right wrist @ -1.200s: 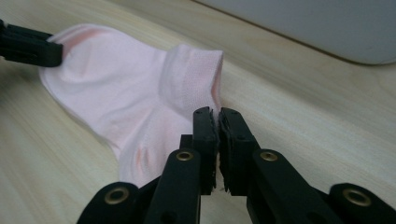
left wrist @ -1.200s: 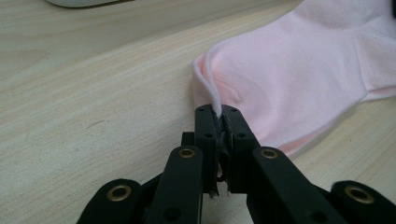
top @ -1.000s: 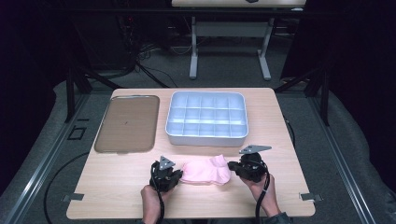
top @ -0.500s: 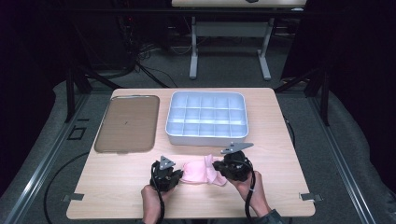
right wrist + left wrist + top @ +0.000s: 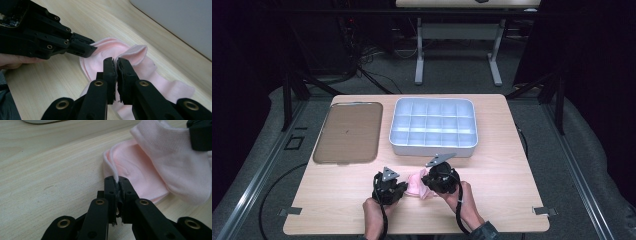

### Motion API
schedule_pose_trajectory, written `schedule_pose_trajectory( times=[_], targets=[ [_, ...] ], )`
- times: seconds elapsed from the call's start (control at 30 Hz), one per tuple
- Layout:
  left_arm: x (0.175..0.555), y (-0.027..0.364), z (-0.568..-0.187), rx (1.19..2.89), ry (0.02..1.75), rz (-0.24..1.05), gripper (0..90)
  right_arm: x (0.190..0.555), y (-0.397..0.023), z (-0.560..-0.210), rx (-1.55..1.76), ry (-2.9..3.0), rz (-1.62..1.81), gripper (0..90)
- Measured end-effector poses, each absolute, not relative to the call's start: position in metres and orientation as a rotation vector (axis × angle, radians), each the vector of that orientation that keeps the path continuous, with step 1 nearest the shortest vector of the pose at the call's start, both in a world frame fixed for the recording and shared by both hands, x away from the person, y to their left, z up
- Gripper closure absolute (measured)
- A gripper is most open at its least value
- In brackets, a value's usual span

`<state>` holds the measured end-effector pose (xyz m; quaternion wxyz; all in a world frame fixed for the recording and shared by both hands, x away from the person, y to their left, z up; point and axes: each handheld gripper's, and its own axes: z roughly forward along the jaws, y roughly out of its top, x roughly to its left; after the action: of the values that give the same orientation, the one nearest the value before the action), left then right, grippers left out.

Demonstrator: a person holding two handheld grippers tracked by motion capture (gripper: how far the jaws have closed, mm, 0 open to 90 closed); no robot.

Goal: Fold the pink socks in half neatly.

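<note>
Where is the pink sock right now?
In the high view the pink sock lies folded on the near part of the wooden table, between the left tongs and right tongs, in front of the grey divided tray.

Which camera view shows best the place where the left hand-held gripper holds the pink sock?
The left gripper view: the left hand-held gripper is shut on the edge of the pink sock, close and sharp. The right gripper view shows it from the side. The high view shows the sock small between both hands.

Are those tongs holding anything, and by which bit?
Both hold the pink sock. The left tongs pinch its edge; the right tongs pinch a fold of it.
</note>
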<state>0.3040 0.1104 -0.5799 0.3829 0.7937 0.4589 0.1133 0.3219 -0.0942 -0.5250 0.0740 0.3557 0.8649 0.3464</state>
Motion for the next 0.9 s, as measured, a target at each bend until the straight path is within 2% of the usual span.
schedule_pose_trajectory(
  times=[0.7, 0.8, 0.9],
  targets=[
    [0.305, 0.112, -0.581, 2.024, 1.16, 0.286, 86.1, 0.329, -0.075, -0.535, 1.019, 2.669, 1.207, 85.2],
    [0.305, 0.112, -0.581, 2.015, 1.168, 0.28, 86.0, 0.333, -0.075, -0.544, 1.018, 2.715, 1.221, 81.2],
    [0.305, 0.112, -0.581, 2.013, 1.167, 0.28, 86.0, 0.334, -0.082, -0.545, 0.98, 2.706, 1.328, 73.3]
  ],
)
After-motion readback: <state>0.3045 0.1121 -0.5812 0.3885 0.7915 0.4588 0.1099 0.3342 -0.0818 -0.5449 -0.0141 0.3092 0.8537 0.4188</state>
